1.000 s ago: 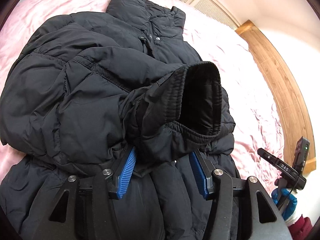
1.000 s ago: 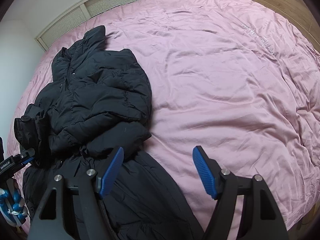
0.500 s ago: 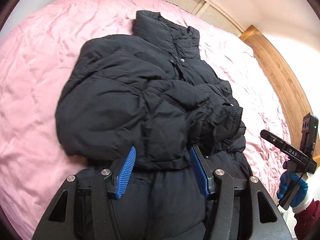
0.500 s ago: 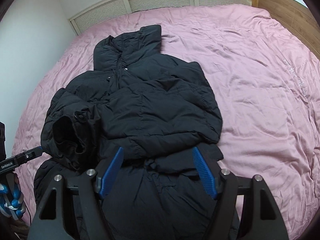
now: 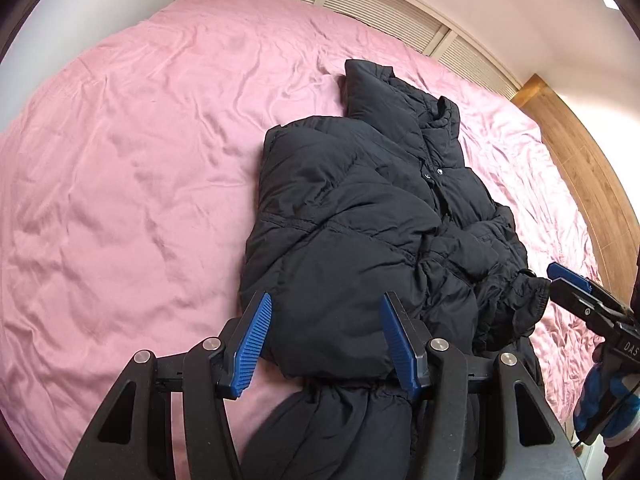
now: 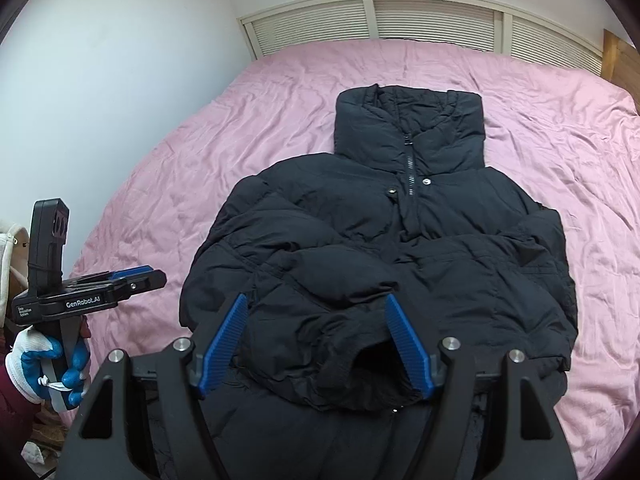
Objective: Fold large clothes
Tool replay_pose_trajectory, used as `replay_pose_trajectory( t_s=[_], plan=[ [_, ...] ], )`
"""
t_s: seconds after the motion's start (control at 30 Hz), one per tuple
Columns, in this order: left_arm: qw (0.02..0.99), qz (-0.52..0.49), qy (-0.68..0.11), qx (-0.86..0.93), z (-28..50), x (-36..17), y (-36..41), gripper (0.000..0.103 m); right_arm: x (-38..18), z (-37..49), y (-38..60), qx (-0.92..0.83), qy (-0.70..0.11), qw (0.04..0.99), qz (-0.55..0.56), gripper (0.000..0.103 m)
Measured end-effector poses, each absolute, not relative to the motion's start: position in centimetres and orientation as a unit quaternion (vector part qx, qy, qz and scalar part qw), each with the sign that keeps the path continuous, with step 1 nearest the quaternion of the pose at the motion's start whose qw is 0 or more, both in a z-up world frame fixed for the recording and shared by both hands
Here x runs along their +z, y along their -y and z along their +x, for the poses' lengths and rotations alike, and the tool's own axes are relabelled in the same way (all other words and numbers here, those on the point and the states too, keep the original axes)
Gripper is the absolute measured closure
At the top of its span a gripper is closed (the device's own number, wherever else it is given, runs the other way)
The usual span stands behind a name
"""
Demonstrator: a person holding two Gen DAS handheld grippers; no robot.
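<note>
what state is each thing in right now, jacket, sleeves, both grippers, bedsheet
black puffer jacket: lying front up on the bed, zipped, collar standing
sleeve cuff: folded across the front, opening facing the right gripper
left gripper: open, holding nothing
right gripper: open, straddling the cuff, not clamped
pink bedsheet: spread out, wrinkled

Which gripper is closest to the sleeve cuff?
The right gripper: the cuff of the black jacket lies just ahead of its open jaws. The left gripper is off beside the jacket, over the pink sheet.
</note>
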State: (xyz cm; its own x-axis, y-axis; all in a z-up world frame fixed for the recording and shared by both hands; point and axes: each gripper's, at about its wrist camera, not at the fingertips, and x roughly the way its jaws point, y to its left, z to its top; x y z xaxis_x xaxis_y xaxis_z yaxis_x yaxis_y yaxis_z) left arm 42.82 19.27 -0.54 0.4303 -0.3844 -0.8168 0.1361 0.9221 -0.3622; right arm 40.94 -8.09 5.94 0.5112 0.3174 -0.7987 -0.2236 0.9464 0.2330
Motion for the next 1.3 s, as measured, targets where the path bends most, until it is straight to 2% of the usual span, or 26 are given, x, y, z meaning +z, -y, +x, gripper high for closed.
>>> replay_pose_trajectory(
  t_s=[0.2, 0.5, 0.8, 1.03, 1.3],
  plan=[
    [0.830, -0.099, -0.517, -0.184, 44.4, -2.3, -16.7, 0.047, 2.3, 41.5, 6.3, 0.154, -0.494, 0.855, 0.041, 0.032],
    [0.824, -0.046, -0.532, -0.187, 45.1, -7.6, -13.0, 0.047, -5.2, 40.7, 11.5, 0.101, -0.551, 0.828, 0.038, 0.032],
    [0.826, -0.006, -0.535, -0.178, 45.3, -11.3, -11.2, 0.044, -10.5, 41.0, 11.5, 0.109, -0.560, 0.821, 0.013, 0.031],
    [0.824, -0.009, -0.538, -0.179, 44.9, -8.5, -11.7, 0.043, -8.4, 40.6, 12.2, 0.115, -0.570, 0.813, 0.013, 0.031],
    [0.849, 0.011, -0.493, -0.191, 46.7, -2.8, -13.0, 0.043, -0.4, 40.1, 12.0, 0.153, -0.513, 0.844, 0.022, 0.031]
  ],
)
